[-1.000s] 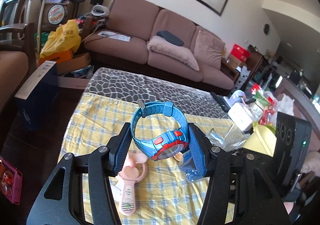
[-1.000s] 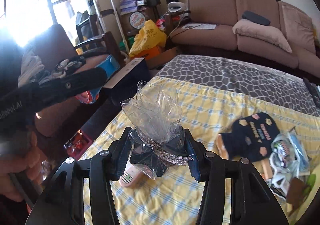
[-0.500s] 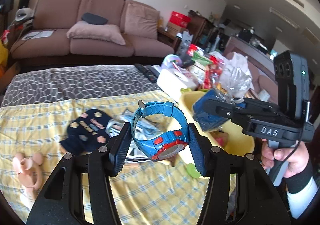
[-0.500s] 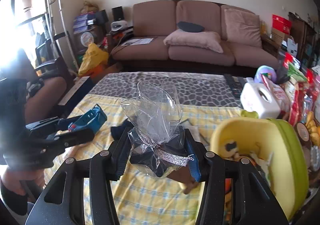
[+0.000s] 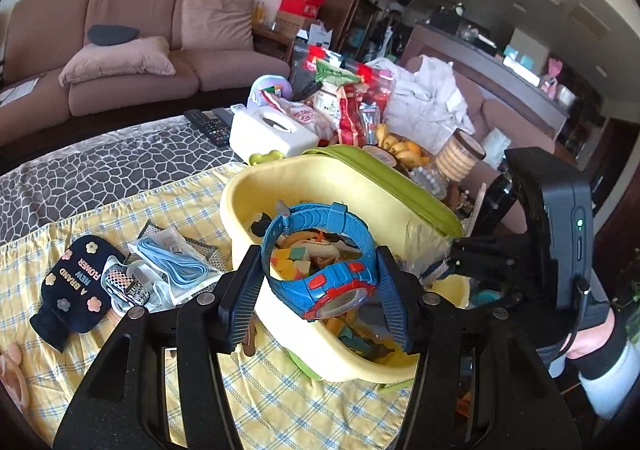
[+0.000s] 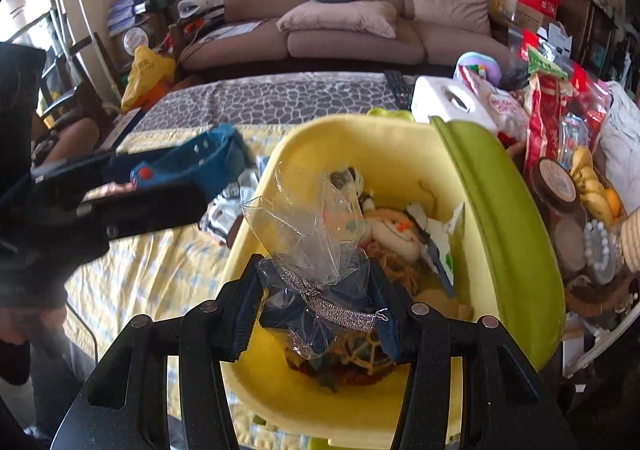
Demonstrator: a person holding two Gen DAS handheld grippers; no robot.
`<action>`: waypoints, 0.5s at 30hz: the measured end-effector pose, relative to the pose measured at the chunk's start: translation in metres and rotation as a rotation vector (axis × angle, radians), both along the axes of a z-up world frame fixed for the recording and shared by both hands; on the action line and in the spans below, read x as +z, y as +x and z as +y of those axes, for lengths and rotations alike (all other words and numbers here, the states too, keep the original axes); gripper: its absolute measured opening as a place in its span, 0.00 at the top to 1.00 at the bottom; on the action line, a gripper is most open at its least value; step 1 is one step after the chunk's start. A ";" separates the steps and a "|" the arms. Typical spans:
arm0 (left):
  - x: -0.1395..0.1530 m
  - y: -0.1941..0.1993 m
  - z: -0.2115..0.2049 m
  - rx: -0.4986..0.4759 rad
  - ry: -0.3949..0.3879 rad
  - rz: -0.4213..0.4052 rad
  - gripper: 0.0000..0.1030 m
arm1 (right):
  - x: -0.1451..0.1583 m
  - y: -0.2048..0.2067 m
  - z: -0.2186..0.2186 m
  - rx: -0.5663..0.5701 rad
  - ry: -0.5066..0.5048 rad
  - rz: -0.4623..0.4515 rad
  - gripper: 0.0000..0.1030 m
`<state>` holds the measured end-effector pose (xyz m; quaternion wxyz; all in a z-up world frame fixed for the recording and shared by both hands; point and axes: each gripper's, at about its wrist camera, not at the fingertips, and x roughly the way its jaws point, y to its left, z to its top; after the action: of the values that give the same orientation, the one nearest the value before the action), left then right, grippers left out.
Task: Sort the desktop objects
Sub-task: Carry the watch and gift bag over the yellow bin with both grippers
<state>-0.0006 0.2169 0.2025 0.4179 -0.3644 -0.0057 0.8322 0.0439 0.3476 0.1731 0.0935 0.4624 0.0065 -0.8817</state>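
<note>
My left gripper point(image 5: 318, 300) is shut on a blue watch point(image 5: 320, 258) with red buttons, and holds it over the near rim of the yellow bin point(image 5: 240, 194). In the right wrist view the same watch point(image 6: 188, 166) hangs left of the bin. My right gripper point(image 6: 316, 314) is shut on a clear cellophane gift bag point(image 6: 316, 270) with a dark blue item and a silver ribbon, above the inside of the yellow bin point(image 6: 332, 138). Several toys lie in the bin, among them a small doll point(image 6: 394, 230).
On the yellow checked cloth point(image 5: 120, 210) lie a navy pouch point(image 5: 76, 286) and bagged blue cables point(image 5: 176, 266). A white tissue box point(image 5: 272, 130), snack bags point(image 5: 352, 98), bananas point(image 5: 400, 146) and jars crowd the table behind the bin. The bin's green lid point(image 6: 500, 218) stands open on the right.
Both grippers have swung right, from the left part of the cloth to the yellow bin, each carrying its item. The watch and the gift bag now hang over the bin.
</note>
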 end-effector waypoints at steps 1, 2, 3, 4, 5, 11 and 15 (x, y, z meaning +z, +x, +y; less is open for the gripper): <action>-0.001 -0.001 0.004 0.002 -0.006 -0.001 0.49 | -0.005 0.002 0.002 0.017 -0.012 -0.028 0.50; -0.001 -0.002 0.008 0.003 -0.010 -0.002 0.49 | -0.010 0.001 0.003 0.038 -0.031 -0.068 0.50; -0.002 -0.003 0.011 0.004 -0.015 -0.003 0.49 | -0.017 0.001 0.002 0.053 -0.042 -0.102 0.50; -0.003 -0.003 0.014 0.003 -0.021 -0.005 0.49 | -0.022 -0.001 0.002 0.065 -0.045 -0.131 0.50; -0.005 -0.006 0.018 0.002 -0.027 -0.006 0.49 | -0.027 -0.002 0.001 0.076 -0.038 -0.161 0.50; -0.008 -0.012 0.036 -0.013 -0.060 -0.005 0.49 | -0.026 -0.001 0.011 0.054 -0.045 -0.174 0.40; -0.007 -0.014 0.048 -0.030 -0.078 0.004 0.49 | -0.008 0.008 0.024 0.008 -0.025 -0.096 0.36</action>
<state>-0.0150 0.2645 0.1956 0.4158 -0.3789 0.0328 0.8261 0.0523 0.3713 0.1655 0.1030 0.5031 -0.0073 -0.8580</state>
